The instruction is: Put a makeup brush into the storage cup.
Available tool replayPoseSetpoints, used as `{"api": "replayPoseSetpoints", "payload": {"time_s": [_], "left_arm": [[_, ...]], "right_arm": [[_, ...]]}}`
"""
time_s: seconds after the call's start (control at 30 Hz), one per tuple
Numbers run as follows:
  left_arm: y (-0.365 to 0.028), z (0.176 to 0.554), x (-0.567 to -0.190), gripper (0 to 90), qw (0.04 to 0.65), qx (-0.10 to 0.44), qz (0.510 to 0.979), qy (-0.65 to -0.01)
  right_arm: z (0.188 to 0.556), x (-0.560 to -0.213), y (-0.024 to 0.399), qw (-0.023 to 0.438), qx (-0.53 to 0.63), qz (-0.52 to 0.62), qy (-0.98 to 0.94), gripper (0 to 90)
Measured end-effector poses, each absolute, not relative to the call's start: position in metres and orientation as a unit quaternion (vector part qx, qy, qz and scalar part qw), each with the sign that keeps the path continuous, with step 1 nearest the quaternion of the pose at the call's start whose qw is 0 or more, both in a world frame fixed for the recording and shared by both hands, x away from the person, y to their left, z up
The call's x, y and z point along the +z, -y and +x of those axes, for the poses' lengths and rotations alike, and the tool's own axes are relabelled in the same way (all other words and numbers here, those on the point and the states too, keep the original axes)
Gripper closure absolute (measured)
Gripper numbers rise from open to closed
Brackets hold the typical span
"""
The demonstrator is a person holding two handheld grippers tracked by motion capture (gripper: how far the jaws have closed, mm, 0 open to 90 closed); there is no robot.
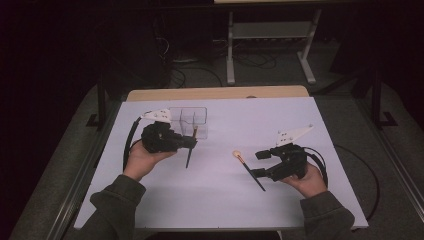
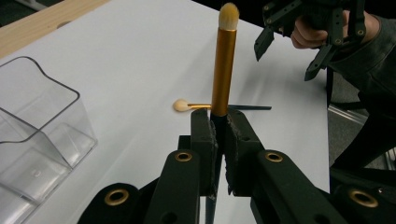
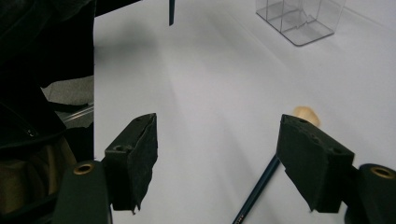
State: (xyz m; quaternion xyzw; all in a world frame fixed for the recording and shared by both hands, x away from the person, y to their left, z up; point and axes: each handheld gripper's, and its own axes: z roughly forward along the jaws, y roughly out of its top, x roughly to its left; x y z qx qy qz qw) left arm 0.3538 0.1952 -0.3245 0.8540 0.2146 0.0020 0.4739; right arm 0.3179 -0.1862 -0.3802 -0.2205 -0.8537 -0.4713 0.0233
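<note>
The left gripper [image 2: 219,126] has its fingers clenched on a gold-ferruled makeup brush [image 2: 224,70], bristles up at the top centre of the left gripper view; in the high view its dark handle hangs below the fingers, just right of the clear divided organizer [image 1: 189,120] at upper left, which looks empty. A second brush [image 1: 249,170] lies flat on the white surface [image 1: 225,205], pale tip toward the upper left, handle running to the lower right. The right gripper [image 3: 219,158] hovers nearest it, fingers released and spread, the handle passing under the right-hand finger [image 3: 313,163].
</note>
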Motion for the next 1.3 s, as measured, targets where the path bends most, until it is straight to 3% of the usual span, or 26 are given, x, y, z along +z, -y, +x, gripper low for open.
{"api": "replayPoseSetpoints", "payload": {"time_s": [1.3], "left_arm": [[-0.203,0.395,-0.3,83.1,0.486,0.024,0.839,-0.242]], "right_arm": [[0.312,-0.397,0.217,0.011,-0.465,-0.264,0.845,25.2]]}}
